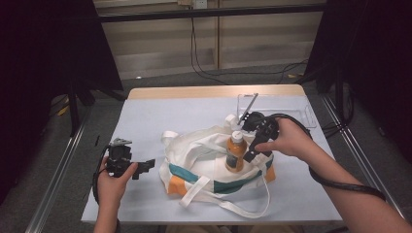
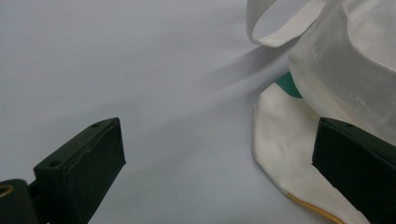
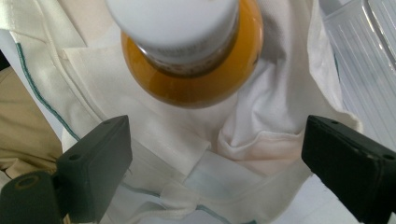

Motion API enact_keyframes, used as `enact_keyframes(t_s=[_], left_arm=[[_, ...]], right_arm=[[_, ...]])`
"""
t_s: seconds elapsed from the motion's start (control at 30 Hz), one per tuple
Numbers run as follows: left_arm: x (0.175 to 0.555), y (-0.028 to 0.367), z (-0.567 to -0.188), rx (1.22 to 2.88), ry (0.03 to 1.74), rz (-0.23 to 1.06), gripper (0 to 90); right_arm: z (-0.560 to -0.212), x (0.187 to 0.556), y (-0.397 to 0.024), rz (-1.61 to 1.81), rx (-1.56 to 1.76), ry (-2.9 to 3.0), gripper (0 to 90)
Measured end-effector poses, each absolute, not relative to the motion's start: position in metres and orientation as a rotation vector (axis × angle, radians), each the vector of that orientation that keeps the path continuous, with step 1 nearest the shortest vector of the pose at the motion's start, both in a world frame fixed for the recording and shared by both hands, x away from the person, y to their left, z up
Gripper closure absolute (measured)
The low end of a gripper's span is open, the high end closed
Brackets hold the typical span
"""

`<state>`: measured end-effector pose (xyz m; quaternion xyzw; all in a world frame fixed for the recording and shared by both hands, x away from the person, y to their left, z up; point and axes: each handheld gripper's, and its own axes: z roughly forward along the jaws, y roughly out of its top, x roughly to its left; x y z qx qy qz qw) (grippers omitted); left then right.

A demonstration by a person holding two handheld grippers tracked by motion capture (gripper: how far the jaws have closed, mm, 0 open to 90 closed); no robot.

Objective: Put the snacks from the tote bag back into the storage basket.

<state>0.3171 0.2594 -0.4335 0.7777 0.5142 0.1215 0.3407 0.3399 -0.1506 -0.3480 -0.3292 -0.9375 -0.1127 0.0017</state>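
While the bottle (image 1: 235, 152) stands upright mid-frame on the bag (image 1: 209, 167), the right tool (image 1: 251, 148) hovers beside it, gaping, nothing gripped; next it must straddle the bottle. Left tool (image 1: 145, 166) idles wide, lower left.

Table (image 1: 145, 116) under pale blue-grey cover, bare wooden edge (image 1: 214, 91) at far side. Grey floor (image 1: 160, 80). Pale panelled wall (image 1: 160, 43) behind, black cables (image 1: 204, 68) hanging down. Dark curtains (image 1: 43, 58) at both sides. Dim light.

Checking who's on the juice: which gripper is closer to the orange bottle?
Right. The right gripper hovers just beside the orange bottle, fingers open. The left gripper sits off the tote bag's far edge.
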Motion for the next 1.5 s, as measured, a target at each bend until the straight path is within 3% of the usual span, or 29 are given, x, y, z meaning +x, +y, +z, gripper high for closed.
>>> enact_keyframes(t_s=[1.5], left_arm=[[0.317, 0.261, -0.438, 2.048, 1.351, 0.324, 2.2]], right_arm=[[-0.353, 0.352, -0.124, -0.369, -1.099, -2.905, 19.0]])
